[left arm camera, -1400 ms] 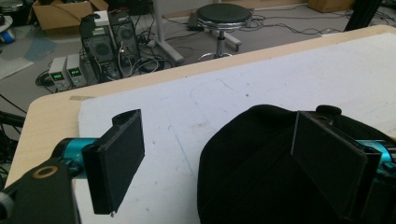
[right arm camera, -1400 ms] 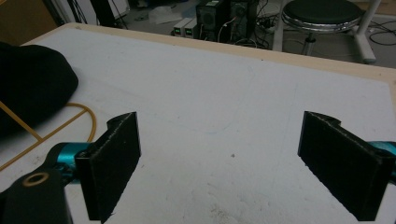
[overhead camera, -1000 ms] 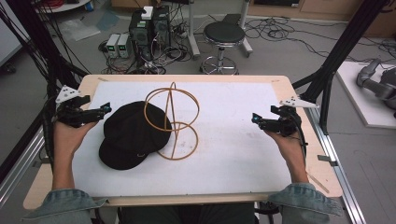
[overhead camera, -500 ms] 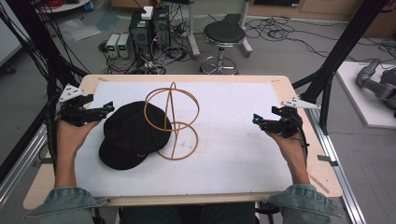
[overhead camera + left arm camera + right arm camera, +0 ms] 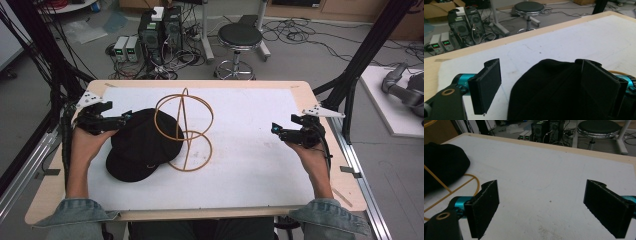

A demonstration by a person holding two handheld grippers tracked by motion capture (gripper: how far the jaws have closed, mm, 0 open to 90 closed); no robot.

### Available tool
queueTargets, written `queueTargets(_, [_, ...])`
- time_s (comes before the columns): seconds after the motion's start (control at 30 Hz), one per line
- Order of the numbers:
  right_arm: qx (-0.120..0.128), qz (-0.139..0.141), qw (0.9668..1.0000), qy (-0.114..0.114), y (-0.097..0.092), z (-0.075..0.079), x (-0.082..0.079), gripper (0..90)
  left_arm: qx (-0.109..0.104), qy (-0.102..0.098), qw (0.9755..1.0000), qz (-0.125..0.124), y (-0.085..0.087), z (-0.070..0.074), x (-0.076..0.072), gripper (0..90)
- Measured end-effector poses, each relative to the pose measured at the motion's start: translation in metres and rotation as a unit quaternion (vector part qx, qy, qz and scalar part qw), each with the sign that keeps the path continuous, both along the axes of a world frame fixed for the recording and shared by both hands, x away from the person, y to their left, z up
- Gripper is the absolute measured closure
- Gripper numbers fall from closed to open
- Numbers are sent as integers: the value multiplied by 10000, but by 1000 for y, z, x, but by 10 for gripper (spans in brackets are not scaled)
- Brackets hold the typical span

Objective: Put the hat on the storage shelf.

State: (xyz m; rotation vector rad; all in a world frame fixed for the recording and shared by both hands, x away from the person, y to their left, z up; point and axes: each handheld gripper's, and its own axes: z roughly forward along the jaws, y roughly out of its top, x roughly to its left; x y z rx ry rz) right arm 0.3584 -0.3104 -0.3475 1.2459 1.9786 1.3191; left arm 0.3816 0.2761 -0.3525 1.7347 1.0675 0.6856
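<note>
Black cap (image 5: 137,145) lies on the white mat of the desk (image 5: 260,120), left of centre, its crown partly tucked against a wire hat stand (image 5: 185,129) made of thin tan hoops, which rests on the mat beside and partly over it. Left gripper (image 5: 116,120) sits at the cap's far-left edge, jaws spread wide; in the left gripper view the cap's dark crown (image 5: 554,90) fills the gap between the two black pads, one pad clear of the cloth, the other just at or behind it — contact there hard to tell. Likely lined up this way to pinch the crown and lift it toward the stand. Right gripper (image 5: 278,131) is held well apart at the right side of the desk, jaws wide, nothing between them but bare mat; the stand's base hoop (image 5: 461,185) shows off to one side. It seems parked, ready to steady the stand when needed.
</note>
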Motion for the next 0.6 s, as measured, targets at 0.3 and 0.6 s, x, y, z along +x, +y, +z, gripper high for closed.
queueTargets(0.3, [-7, -16, 10000, 14, -1, 0, 0, 129, 217, 177, 9988, -392, -29, -11, 9, 176])
queueTargets(0.6, [-15, -10, 10000, -3, -2, 0, -3, 129, 192, 280, 9967, -739, -49, -17, 13, 175])
